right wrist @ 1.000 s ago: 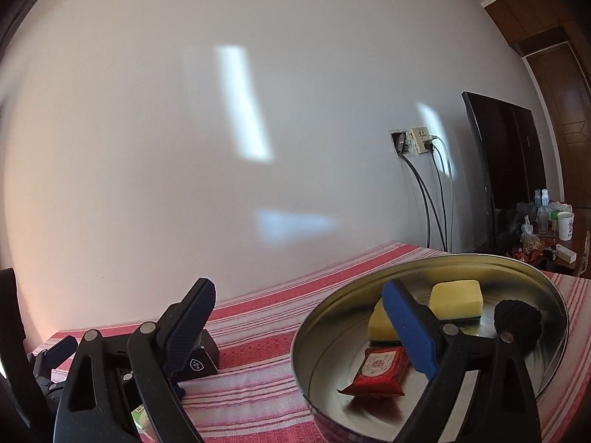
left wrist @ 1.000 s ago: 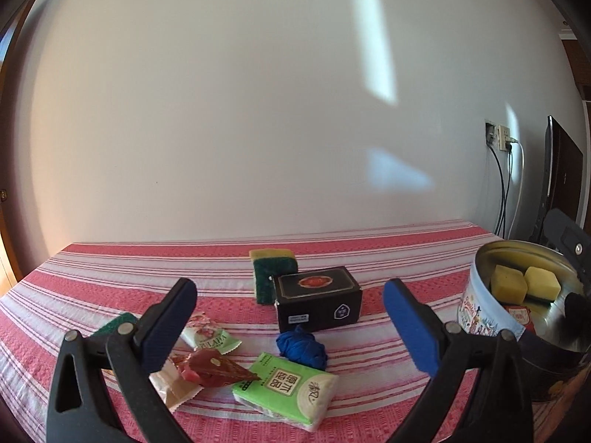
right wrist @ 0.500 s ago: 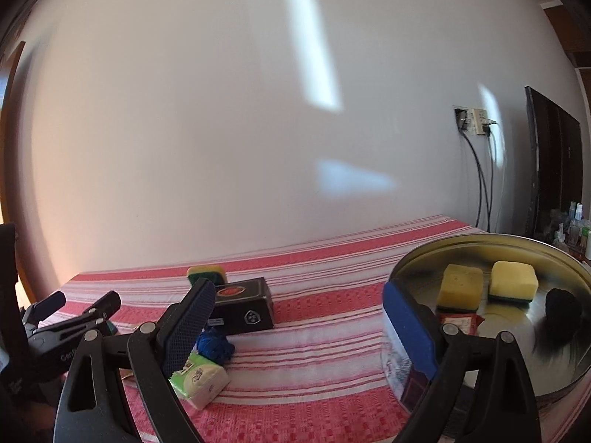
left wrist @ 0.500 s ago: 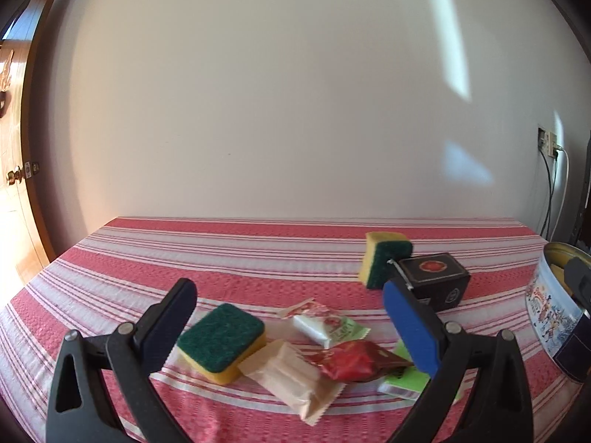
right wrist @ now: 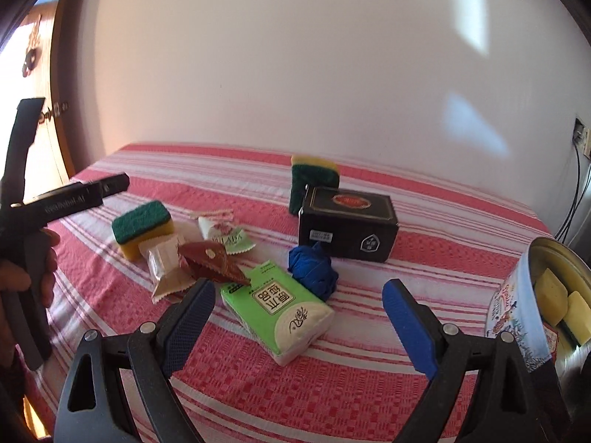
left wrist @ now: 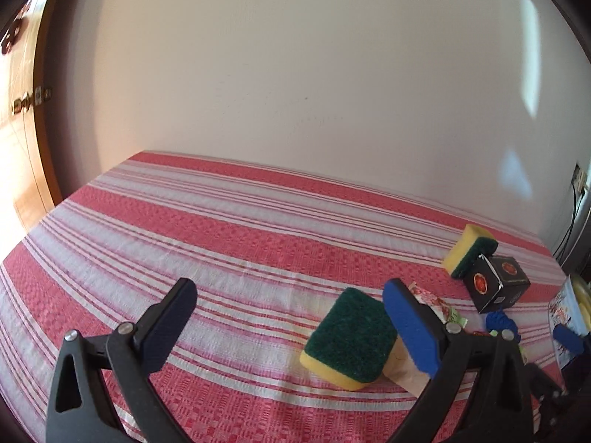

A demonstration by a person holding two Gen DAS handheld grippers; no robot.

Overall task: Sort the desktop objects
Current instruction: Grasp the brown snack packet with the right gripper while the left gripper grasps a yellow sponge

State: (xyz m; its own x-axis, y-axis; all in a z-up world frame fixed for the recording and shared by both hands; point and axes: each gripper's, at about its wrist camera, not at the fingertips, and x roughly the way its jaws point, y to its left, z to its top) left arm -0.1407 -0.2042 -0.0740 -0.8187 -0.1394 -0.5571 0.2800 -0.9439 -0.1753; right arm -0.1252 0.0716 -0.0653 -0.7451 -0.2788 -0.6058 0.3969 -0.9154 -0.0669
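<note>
My left gripper is open and empty above the striped cloth, with a green-topped yellow sponge just by its right finger. My right gripper is open and empty, hovering over a green tissue pack. Around the pack lie a blue cloth ball, a black box, an upright sponge, a brown wrapper, a beige snack packet, a white-green packet and the flat sponge. The left gripper's body shows at the left.
A round metal tin holding yellow sponges stands at the right edge; it also shows in the left wrist view. The red-and-white striped tablecloth reaches the white wall. A wooden door is at the left, cables at the right.
Both grippers swung left. The left view now centres on the flat sponge and bare cloth. The right view left the tin and now faces the tissue pack and the pile.
</note>
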